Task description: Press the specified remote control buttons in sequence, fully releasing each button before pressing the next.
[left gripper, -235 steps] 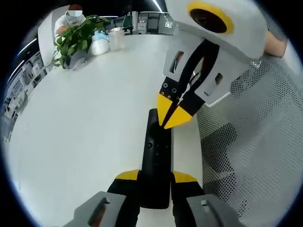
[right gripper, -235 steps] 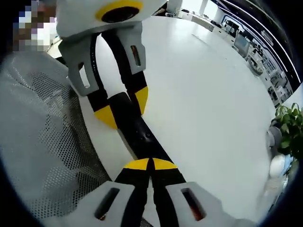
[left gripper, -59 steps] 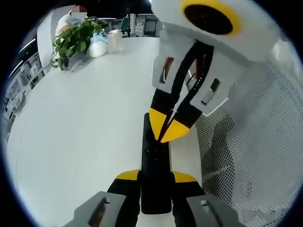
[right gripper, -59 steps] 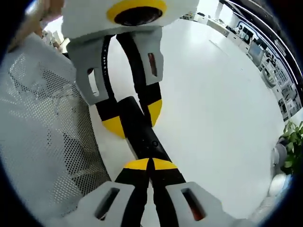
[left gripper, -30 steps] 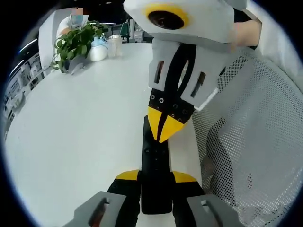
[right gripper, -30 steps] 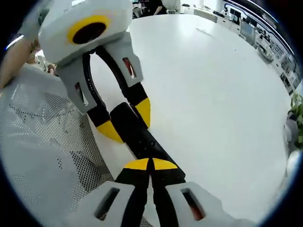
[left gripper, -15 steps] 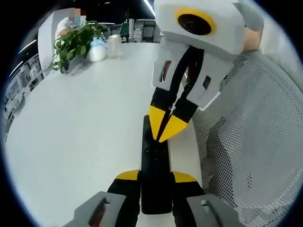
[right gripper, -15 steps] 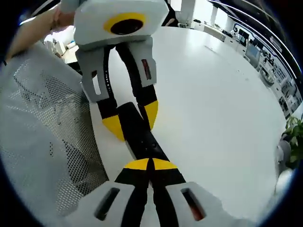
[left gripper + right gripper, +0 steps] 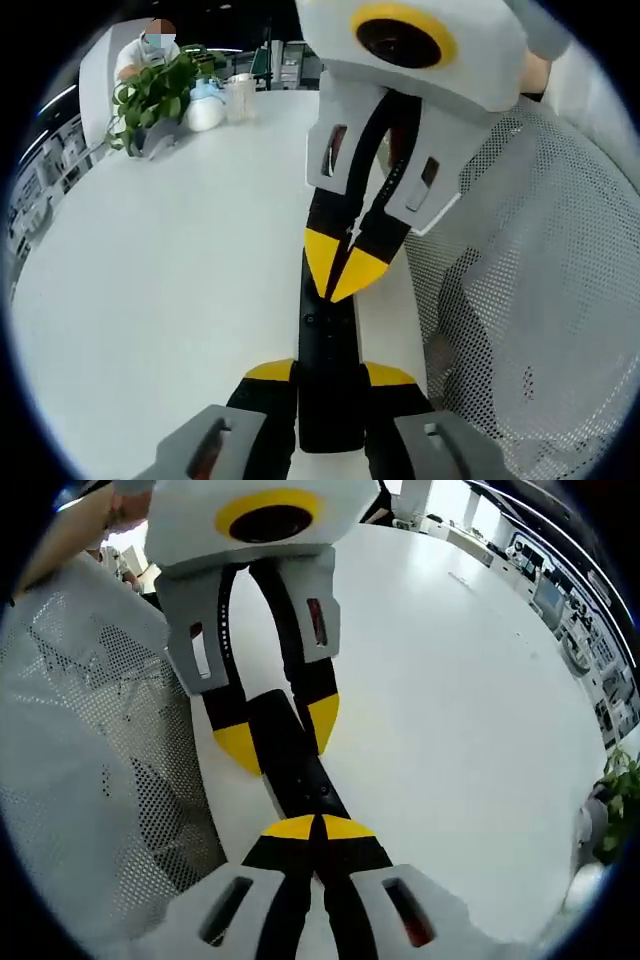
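Since half a second ago, slid slightly lower over the remote control [image 9: 327,345]: right gripper [image 9: 342,283], yellow tips pressed together, nothing between them, touching the remote's upper face at frame centre. Clamped on the remote's near end at bottom centre: left gripper [image 9: 329,372]. Upper left: potted plant [image 9: 152,88], a cup [image 9: 240,94], contents impossible to make out. Buttons mostly hidden under the tips.

Wide white table [image 9: 170,260], potted plant [image 9: 150,95] at far edge, office desks beyond.
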### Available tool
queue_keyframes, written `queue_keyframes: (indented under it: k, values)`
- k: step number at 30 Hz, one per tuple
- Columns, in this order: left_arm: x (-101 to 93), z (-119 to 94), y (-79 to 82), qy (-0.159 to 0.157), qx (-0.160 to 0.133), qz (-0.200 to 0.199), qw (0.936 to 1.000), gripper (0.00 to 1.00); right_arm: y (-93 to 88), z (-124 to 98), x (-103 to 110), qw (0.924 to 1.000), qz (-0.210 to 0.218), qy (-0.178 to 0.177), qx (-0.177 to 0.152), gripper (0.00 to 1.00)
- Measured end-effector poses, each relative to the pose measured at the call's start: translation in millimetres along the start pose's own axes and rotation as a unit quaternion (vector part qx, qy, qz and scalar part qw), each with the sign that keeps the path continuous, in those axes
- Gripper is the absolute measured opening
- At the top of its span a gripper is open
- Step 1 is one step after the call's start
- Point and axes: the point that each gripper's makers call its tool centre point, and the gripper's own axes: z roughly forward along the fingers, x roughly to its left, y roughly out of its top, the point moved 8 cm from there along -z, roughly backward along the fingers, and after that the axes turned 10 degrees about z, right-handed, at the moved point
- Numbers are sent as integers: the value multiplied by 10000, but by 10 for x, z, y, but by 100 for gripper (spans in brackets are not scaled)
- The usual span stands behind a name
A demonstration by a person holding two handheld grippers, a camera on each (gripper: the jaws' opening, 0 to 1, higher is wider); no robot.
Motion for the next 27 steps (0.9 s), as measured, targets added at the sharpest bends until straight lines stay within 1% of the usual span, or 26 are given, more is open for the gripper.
queue_keyframes:
  k: [3,7,12,14,20,22,27]
  values:
    - [0,2,0,4,-2,0,10000,24,28,8,1,9999,-65,21,155,0]
    - [1,3,3,-7,29,12,10000,24,44,7,-22,9996,27,91,279,0]
    - [2,0,3,2,35,19,10000,24,44,6,-35,9993,-58,177,327,0]
    - [1,-1,3,4,33,17,10000,24,48,7,-51,9991,-4,221,349,0]
    - [0,-1,5,6,54,42,10000,24,34,1,-79,9981,366,384,322,0]
    - [0,-1,5,3,63,49,10000,24,39,6,-74,9983,219,419,350,0]
    - [0,-3,8,-2,72,59,10000,24,24,6,-127,9965,399,670,299,0]
